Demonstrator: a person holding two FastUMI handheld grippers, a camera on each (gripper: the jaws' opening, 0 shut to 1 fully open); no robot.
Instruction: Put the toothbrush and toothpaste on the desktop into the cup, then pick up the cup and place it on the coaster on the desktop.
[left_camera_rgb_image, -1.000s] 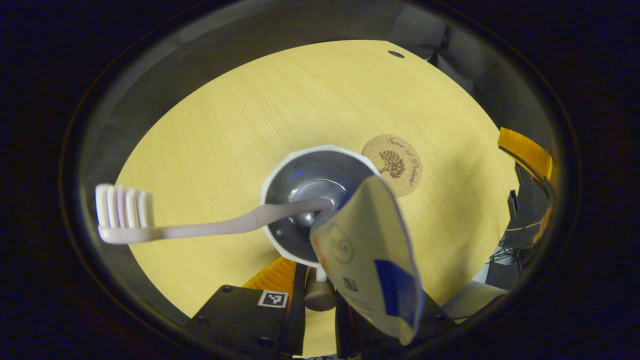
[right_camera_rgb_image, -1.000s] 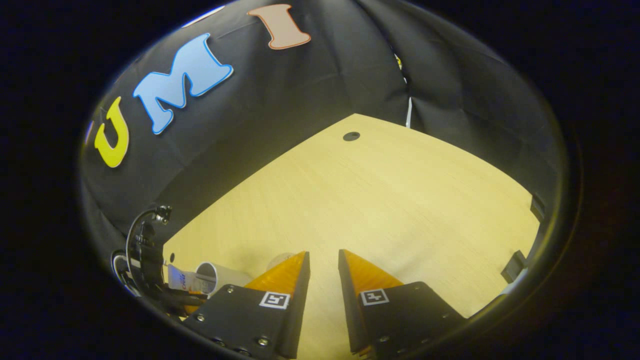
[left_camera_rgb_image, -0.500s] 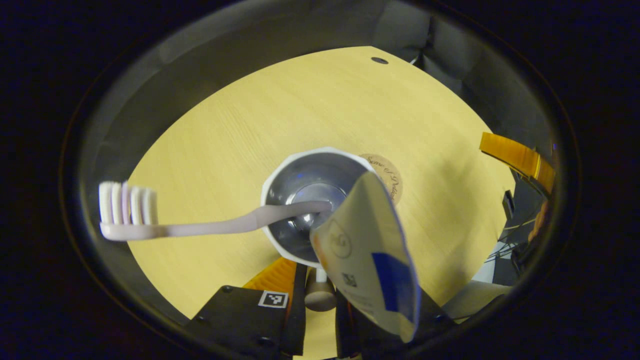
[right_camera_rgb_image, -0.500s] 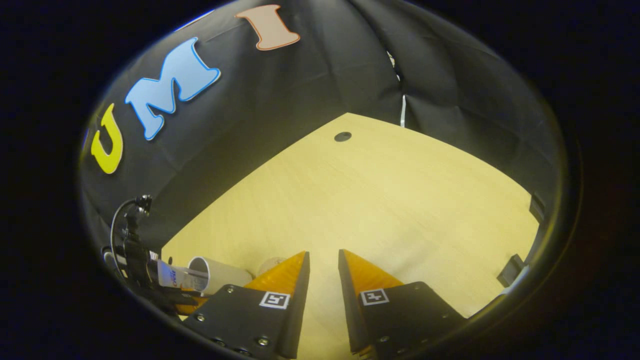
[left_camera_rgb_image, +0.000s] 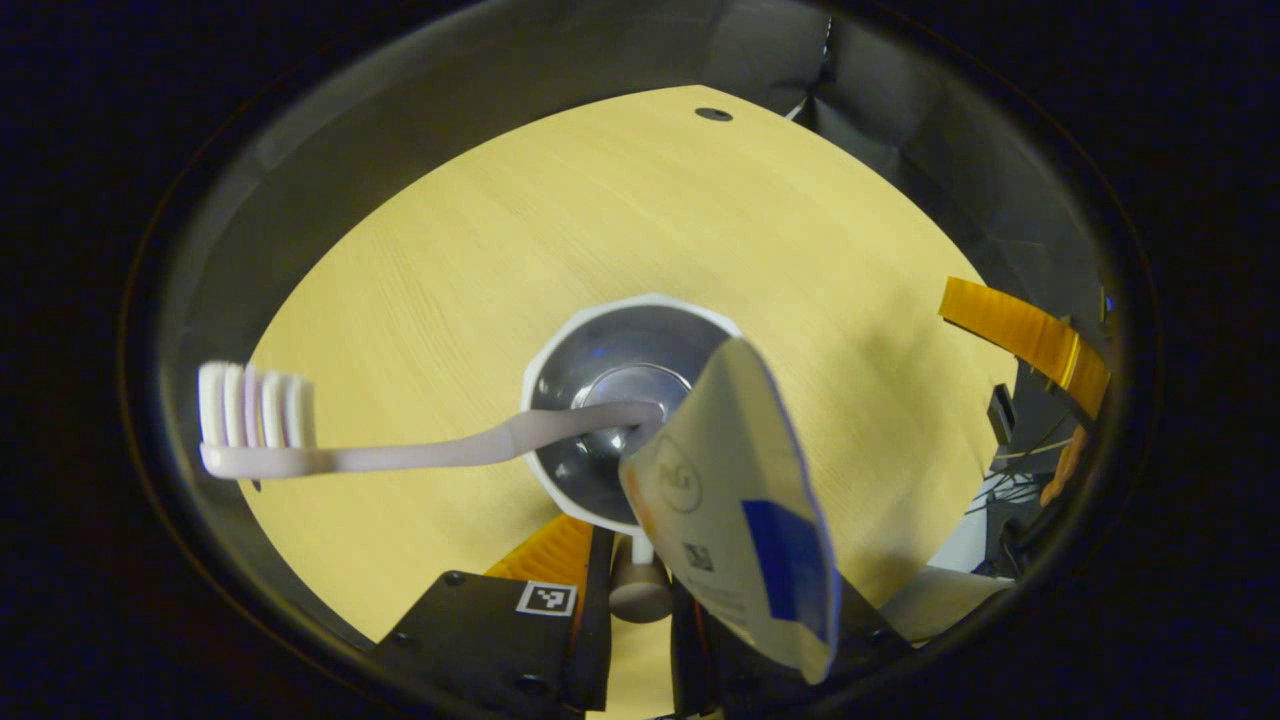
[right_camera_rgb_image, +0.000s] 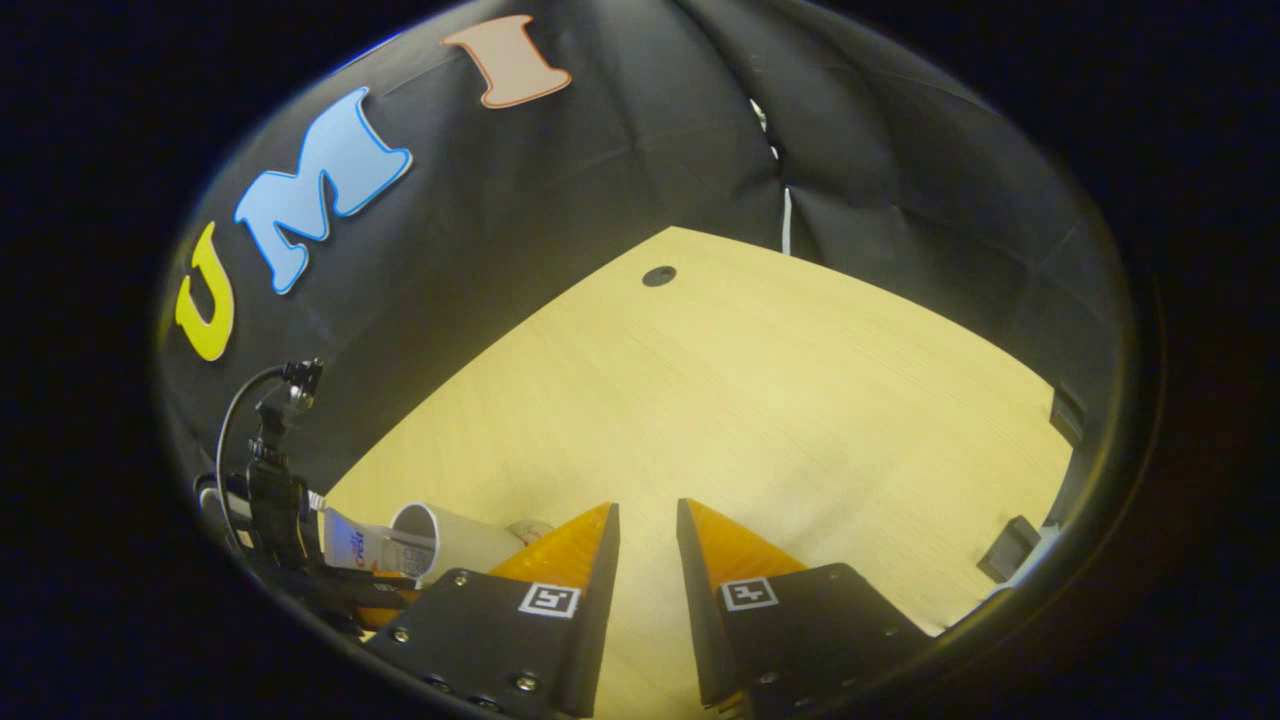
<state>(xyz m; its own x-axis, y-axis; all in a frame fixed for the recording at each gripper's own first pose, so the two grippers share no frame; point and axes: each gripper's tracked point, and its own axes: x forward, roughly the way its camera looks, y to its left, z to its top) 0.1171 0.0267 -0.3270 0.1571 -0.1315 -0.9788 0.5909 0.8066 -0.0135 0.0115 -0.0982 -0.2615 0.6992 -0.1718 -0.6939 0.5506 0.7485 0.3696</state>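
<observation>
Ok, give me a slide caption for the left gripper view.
Left hand-held gripper carries the cup, toothbrush and toothpaste inside, over the desktop.

Toothbrush (left_camera_rgb_image: 400, 450) and toothpaste (left_camera_rgb_image: 735, 510) stand in the cup (left_camera_rgb_image: 600, 350) above the desktop (left_camera_rgb_image: 600, 220).

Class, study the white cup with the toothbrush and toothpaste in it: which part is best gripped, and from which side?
Grip the cup by its handle, as the left gripper does: the toothbrush and toothpaste lean across other rim parts.
</observation>
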